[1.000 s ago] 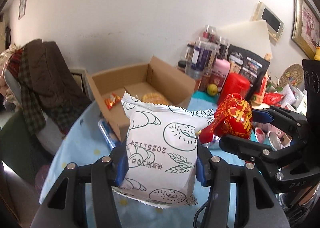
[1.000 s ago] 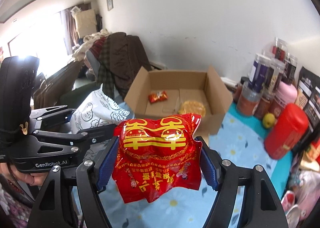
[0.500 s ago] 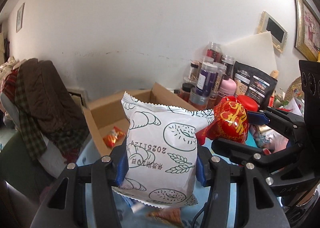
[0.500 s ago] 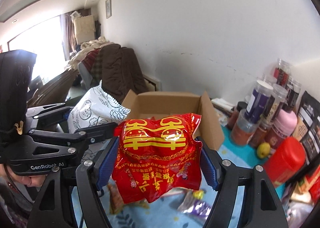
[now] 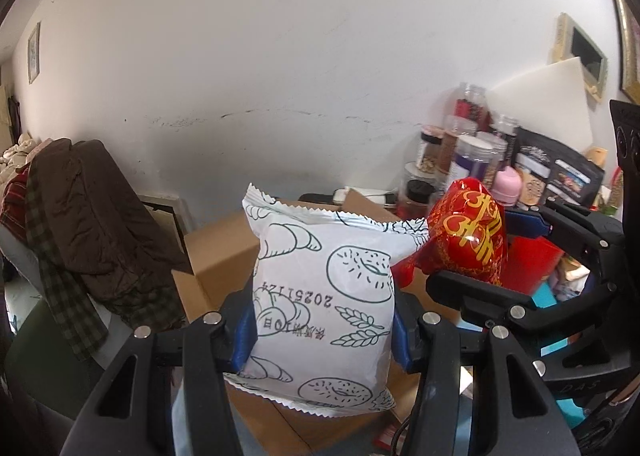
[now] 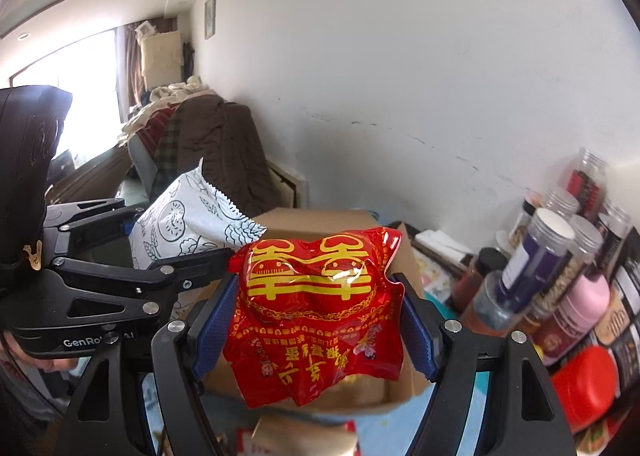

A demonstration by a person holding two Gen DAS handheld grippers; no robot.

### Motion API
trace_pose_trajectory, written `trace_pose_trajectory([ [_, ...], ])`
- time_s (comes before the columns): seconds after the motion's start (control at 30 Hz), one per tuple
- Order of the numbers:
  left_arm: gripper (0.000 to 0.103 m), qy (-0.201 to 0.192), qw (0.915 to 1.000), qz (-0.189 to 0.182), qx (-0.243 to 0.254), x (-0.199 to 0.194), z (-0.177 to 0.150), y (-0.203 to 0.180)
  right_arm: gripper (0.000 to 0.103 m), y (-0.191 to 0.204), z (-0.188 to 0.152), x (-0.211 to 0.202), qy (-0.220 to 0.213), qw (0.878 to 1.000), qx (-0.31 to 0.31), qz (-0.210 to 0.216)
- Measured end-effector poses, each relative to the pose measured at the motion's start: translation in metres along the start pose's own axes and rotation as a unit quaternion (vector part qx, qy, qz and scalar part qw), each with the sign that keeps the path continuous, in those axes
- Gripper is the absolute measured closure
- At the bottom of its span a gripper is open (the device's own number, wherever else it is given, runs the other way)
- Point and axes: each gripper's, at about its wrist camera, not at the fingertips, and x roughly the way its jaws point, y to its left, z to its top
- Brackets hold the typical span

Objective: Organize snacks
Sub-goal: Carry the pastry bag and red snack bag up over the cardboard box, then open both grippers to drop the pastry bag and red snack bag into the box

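left tool [image 5: 324,330] clamped on a white bread bag [image 5: 324,304]. right tool [image 6: 316,332] clamped on a red packet [image 6: 316,316]. both above a cardboard box [image 6: 408,256].

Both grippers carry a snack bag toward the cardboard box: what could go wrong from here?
1. The left gripper pinches the puffy white bread bag only at its sides; it may slip or get crushed.
2. The right gripper holds the glossy red packet right beside the other bag, so the two could collide over the cardboard box.
3. The jars crowd the box's right side; a wide swing might topple one.
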Motion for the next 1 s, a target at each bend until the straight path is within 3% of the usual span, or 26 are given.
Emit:
trace_pose_trajectory([
  [0.47,0.05,0.07,0.9965,0.037,-0.027,0.095,0.012,0.041,0.028,-0.017,0.012,0.096,0.048,0.999,0.001,0.025],
  [0.87,0.05,0.16,0.9845,0.055,-0.046,0.151,0.002,0.062,0.028,-0.021,0.01,0.152,0.108,0.994,0.0,0.033],
  [1.0,0.05,0.177,0.9811,0.072,-0.031,0.159,-0.003,0.06,0.035,-0.019,0.007,0.158,0.114,0.993,-0.007,0.022],
])
